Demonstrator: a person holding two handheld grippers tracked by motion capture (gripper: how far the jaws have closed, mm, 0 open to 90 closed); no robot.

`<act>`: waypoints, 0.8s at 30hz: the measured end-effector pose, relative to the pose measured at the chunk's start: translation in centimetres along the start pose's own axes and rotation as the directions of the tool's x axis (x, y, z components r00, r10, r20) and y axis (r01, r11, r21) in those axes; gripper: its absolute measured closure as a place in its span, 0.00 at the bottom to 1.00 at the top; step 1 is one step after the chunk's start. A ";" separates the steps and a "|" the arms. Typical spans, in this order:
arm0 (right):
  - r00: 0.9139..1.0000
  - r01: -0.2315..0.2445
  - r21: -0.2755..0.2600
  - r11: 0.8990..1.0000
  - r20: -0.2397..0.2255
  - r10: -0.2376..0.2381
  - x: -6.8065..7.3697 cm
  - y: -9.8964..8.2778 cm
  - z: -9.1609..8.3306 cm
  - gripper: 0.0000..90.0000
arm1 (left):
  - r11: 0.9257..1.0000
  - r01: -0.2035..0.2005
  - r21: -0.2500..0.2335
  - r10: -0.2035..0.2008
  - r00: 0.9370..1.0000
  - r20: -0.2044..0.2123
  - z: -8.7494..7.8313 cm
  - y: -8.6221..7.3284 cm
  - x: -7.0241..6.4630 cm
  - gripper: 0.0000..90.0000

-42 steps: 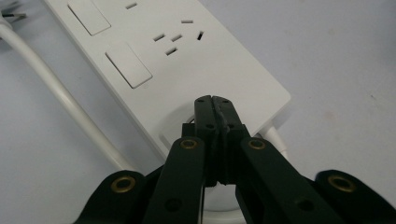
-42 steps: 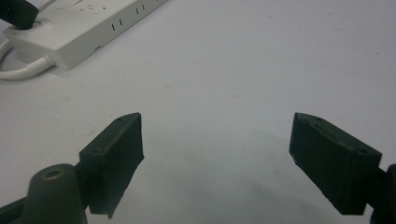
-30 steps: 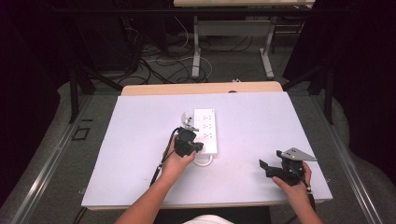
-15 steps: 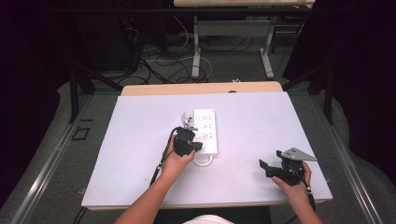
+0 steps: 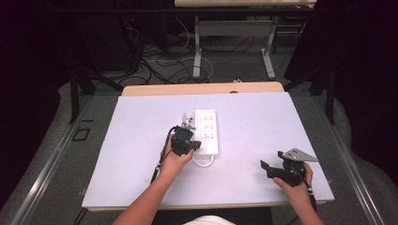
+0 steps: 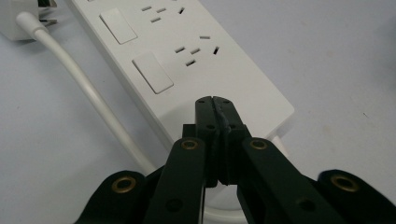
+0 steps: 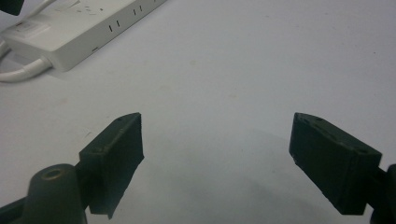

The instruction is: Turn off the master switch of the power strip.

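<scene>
A white power strip (image 5: 207,131) lies at the middle of the white table (image 5: 117,154), with its white cable (image 5: 202,162) looping out of the near end and its plug (image 5: 187,121) resting at its left side. My left gripper (image 5: 191,143) is shut with nothing between its jaws. In the left gripper view its closed tips (image 6: 215,105) sit over the near end of the power strip (image 6: 187,60), past two switches, with the cable (image 6: 88,88) on the left. My right gripper (image 5: 268,171) rests open near the table's front right, and its jaws (image 7: 217,140) stand wide apart over bare table.
In the right gripper view the power strip (image 7: 70,28) and its cable (image 7: 23,72) lie far off at the upper left. A wooden table edge (image 5: 202,89) borders the back. Desk legs and cables (image 5: 164,61) sit on the floor beyond.
</scene>
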State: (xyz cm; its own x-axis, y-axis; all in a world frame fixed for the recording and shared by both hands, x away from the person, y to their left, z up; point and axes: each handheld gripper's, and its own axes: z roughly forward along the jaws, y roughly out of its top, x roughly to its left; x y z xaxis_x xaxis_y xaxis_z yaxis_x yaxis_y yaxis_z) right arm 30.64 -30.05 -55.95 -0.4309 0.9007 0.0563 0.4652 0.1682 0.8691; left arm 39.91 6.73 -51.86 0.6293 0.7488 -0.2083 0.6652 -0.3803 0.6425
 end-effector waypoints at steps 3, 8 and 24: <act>1.000 0.002 0.001 1.000 -0.004 -0.002 0.0 0.0 0.0 0.19 | 1.000 0.011 -0.006 -0.011 1.000 -0.002 -0.1 0.0 -0.1 1.00; 1.000 0.005 0.001 1.000 -0.002 -0.005 -0.1 0.0 0.0 0.19 | 1.000 0.016 -0.015 -0.016 1.000 -0.007 -0.4 0.0 0.0 1.00; 1.000 0.001 -0.002 1.000 -0.001 -0.001 -0.1 0.0 -0.1 0.19 | 0.999 0.017 -0.046 -0.018 1.000 -0.011 -1.8 -0.1 0.6 1.00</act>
State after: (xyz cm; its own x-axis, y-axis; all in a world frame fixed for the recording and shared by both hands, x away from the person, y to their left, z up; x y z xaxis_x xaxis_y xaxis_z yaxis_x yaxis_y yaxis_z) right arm 30.59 -30.15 -55.90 -0.4322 0.9000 0.0564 0.4633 0.1680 0.8701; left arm 39.46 8.16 -50.74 0.6128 0.7614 -0.2114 0.6569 -0.3422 0.6718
